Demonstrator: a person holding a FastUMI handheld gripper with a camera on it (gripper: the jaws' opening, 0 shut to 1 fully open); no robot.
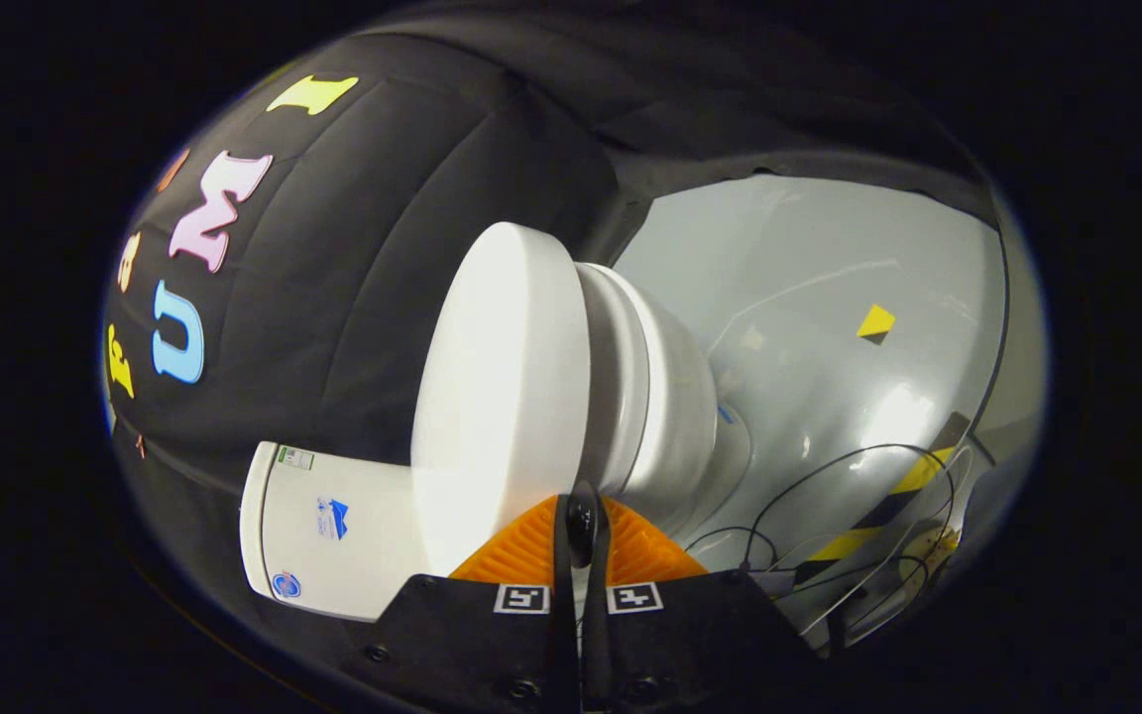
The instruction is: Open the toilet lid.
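Pointing at the toilet (571, 397), the hand-held gripper (581, 516) has its two fingers drawn together into a narrow stance, with only a thin dark slit between them. Whether something is pinched in that slit is hard to make out; a small dark rounded shape sits right at the fingertips and I cannot tell what it is.

Just ahead of the fingers, the toilet lid (502, 397) shows as a broad white oval face, its lower edge meeting the fingertips so closely that touching or a hair apart cannot be settled. The whole scene is rolled sideways in the gripper view. Behind the lid, on the gripper's right, the seat and bowl (670, 407) stack as white rounded bands; the lid's rim stands a little clear of them along its far edge. On the gripper's left, the cistern (333, 531) lies just beside the lid, its near corner cut off by the finger mounts.

Beyond the bowl, the pale floor (829, 297) spreads open, with a small yellow marker (875, 322) well apart from the toilet. Thin black cables (829, 476) loop across striped yellow-black tape (888, 506) near the gripper's right side, partly blurred.
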